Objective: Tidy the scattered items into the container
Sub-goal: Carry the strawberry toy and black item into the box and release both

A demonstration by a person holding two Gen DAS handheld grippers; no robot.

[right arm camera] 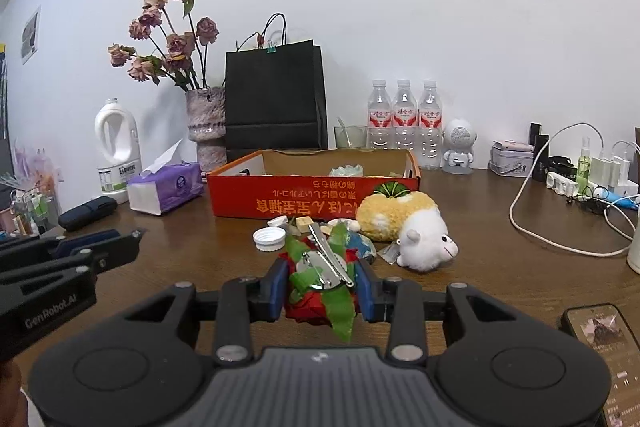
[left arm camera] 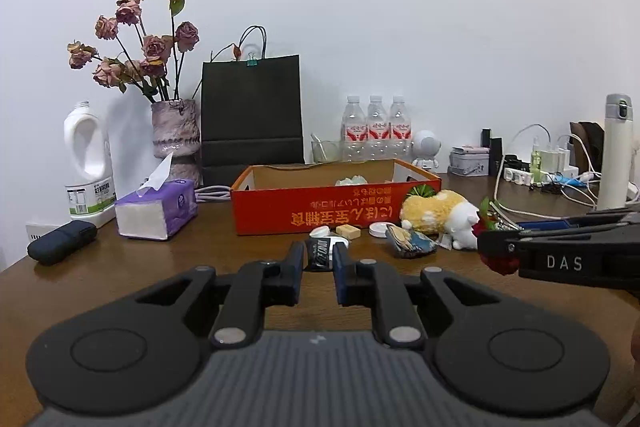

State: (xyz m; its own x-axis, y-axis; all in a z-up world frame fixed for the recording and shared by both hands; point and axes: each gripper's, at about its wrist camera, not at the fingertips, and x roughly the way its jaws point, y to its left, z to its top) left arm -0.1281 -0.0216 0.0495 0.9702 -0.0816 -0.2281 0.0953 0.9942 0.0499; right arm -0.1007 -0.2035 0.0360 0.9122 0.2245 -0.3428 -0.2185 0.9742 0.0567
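The red cardboard box (left arm camera: pixel 320 213) (right arm camera: pixel 280 201) lies open at the middle of the brown table. In front of it are a yellow-and-white plush toy (left arm camera: pixel 440 215) (right arm camera: pixel 404 227), a white bottle cap (right arm camera: pixel 269 239), a beige block (left arm camera: pixel 348 231) and a blue patterned piece (left arm camera: pixel 412 245). My left gripper (left arm camera: pixel 319 251) is shut on a small black packet (left arm camera: pixel 319 257) just above the table. My right gripper (right arm camera: pixel 323 269) is shut on a red fabric rose clip (right arm camera: pixel 320 291) with green leaves and a metal clasp. In the left wrist view the right gripper (left arm camera: pixel 496 247) comes in from the right.
A purple tissue pack (left arm camera: pixel 160 211), a white jug (left arm camera: pixel 88 163), a vase of dried roses (left arm camera: pixel 176 131), a black paper bag (left arm camera: pixel 252 115) and three water bottles (left arm camera: pixel 376 131) line the wall. Cables and chargers (right arm camera: pixel 580 183) fill the right; a phone (right arm camera: pixel 596 331) lies near right.
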